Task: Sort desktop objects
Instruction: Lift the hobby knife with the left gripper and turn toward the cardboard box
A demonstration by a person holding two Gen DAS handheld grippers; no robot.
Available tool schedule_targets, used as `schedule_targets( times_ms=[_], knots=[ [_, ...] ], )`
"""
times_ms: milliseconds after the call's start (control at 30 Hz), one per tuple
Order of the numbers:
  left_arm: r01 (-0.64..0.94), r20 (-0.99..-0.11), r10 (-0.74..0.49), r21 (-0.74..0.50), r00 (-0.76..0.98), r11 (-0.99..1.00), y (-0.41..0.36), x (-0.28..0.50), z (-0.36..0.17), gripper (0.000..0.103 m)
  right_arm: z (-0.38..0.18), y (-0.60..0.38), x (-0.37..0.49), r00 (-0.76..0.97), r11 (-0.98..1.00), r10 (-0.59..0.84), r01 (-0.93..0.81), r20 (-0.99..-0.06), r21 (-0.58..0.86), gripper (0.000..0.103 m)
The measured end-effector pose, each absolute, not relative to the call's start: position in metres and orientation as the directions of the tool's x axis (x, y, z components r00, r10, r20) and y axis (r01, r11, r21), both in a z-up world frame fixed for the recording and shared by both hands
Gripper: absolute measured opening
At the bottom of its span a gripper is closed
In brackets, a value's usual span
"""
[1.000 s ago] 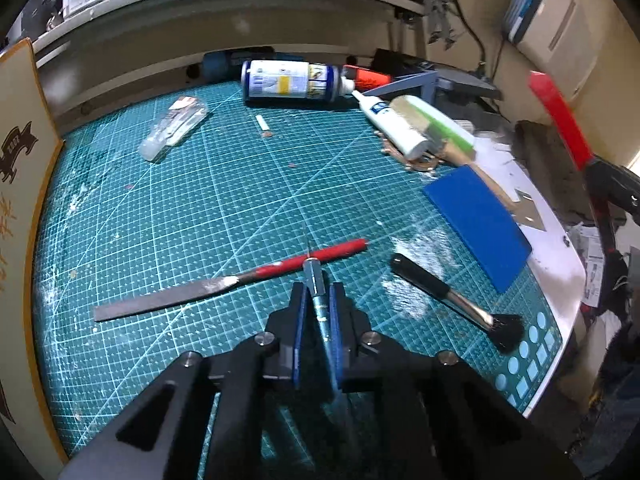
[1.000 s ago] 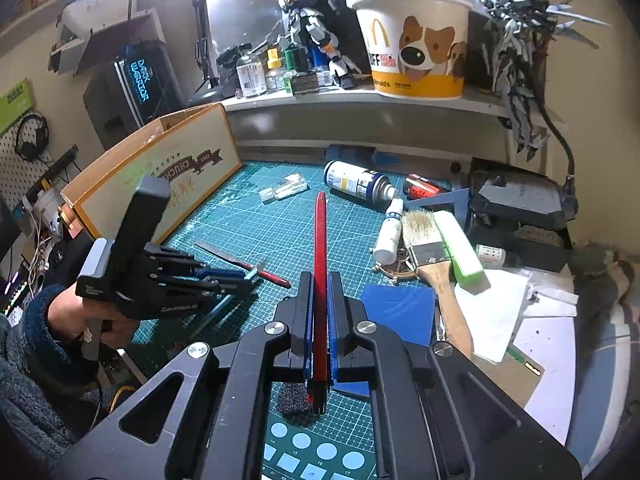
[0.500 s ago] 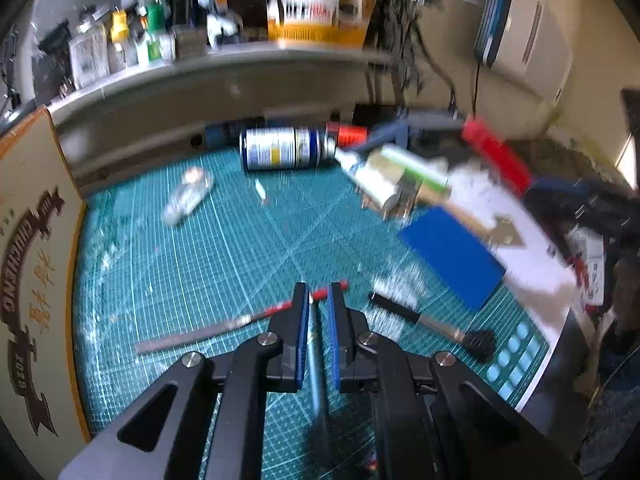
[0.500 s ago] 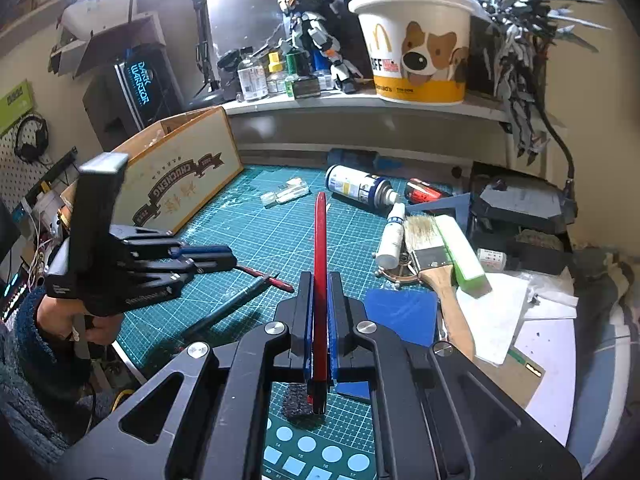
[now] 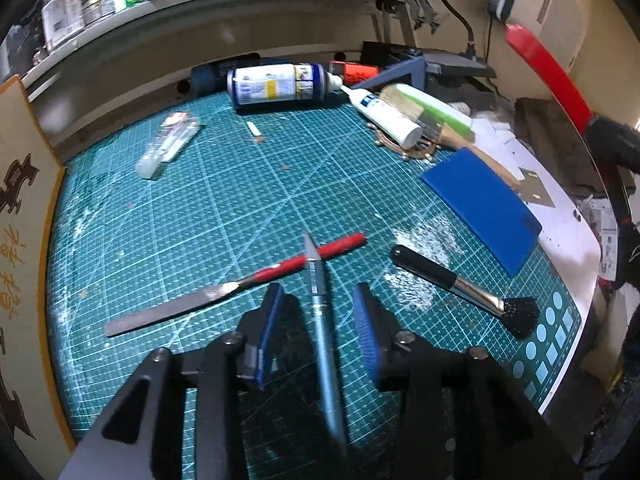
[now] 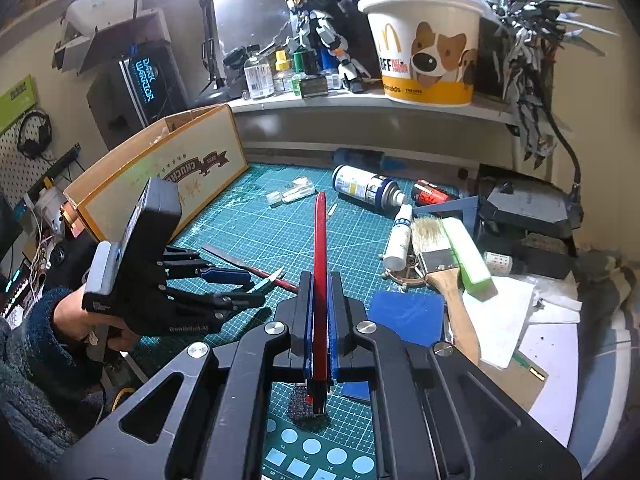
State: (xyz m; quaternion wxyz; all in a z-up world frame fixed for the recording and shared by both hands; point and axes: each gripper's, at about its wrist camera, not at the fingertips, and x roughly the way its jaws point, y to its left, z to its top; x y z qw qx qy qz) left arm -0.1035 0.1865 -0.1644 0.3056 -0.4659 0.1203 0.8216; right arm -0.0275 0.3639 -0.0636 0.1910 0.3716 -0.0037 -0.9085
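My left gripper (image 5: 317, 292) hangs over the green cutting mat (image 5: 200, 220) and its jaws are opening. A teal craft knife (image 5: 320, 328) runs between the blue pads and neither pad presses it. Its blade tip crosses the red handle of a flat file (image 5: 224, 294). My right gripper (image 6: 319, 292) is shut on a long red stick (image 6: 320, 240) that points away over the mat. The right wrist view shows a person's hand holding the left gripper (image 6: 244, 288) at the left, with the knife tip (image 6: 274, 277) poking out.
A black brush (image 5: 452, 280) and a blue card (image 5: 480, 204) lie right of the file. A spray can (image 5: 280, 86), glue bottle (image 5: 384, 116), paintbrush (image 6: 444, 272) and green block (image 6: 468, 256) crowd the back right. A cardboard box (image 6: 160, 176) lines the left edge.
The left jaws have spread apart and the craft knife, gripped before, now sits loose between them. The left view tipped up and came back down. The right gripper and red stick stayed still.
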Motion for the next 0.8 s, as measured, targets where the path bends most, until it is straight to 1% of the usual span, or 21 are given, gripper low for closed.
schedule_targets(
  times_ms=[100, 133, 167, 200, 267, 333, 533, 800],
  knots=[
    [-0.613, -0.824, 0.401, -0.085, -0.400, -0.785, 0.191, -0.102, -0.167, 0.042, -0.064, 0.365, -0.028, -0.650, -0.926, -0.353, 0.344, -0.673, 0.154, 0.006],
    [-0.606, -0.818, 0.407, -0.092, -0.406, -0.790, 0.190, -0.103, -0.168, 0.039, -0.064, 0.366, -0.028, -0.650, -0.926, -0.353, 0.344, -0.673, 0.154, 0.006],
    [-0.600, -0.814, 0.411, -0.098, -0.410, -0.794, 0.190, -0.104, -0.168, 0.017, -0.065, 0.366, -0.028, -0.650, -0.926, -0.354, 0.343, -0.673, 0.156, 0.006],
    [-0.597, -0.812, 0.417, -0.108, -0.408, -0.795, 0.190, -0.104, -0.167, 0.009, -0.065, 0.367, -0.028, -0.650, -0.926, -0.354, 0.343, -0.673, 0.156, 0.006],
    [-0.597, -0.802, 0.437, -0.128, -0.407, -0.792, 0.189, -0.102, -0.165, 0.009, -0.065, 0.367, -0.029, -0.650, -0.927, -0.353, 0.341, -0.673, 0.157, 0.006],
    [-0.600, -0.790, 0.434, -0.107, -0.433, -0.793, 0.190, -0.098, -0.159, 0.009, -0.065, 0.368, -0.029, -0.651, -0.927, -0.353, 0.340, -0.672, 0.158, 0.006],
    [-0.599, -0.742, 0.458, -0.095, -0.490, -0.795, 0.185, -0.089, -0.130, 0.009, -0.063, 0.365, -0.028, -0.656, -0.927, -0.354, 0.340, -0.666, 0.157, 0.006],
    [-0.597, -0.631, 0.516, -0.102, -0.580, -0.795, 0.162, -0.071, -0.081, 0.009, -0.054, 0.350, -0.024, -0.671, -0.928, -0.348, 0.347, -0.655, 0.138, 0.006]
  ],
)
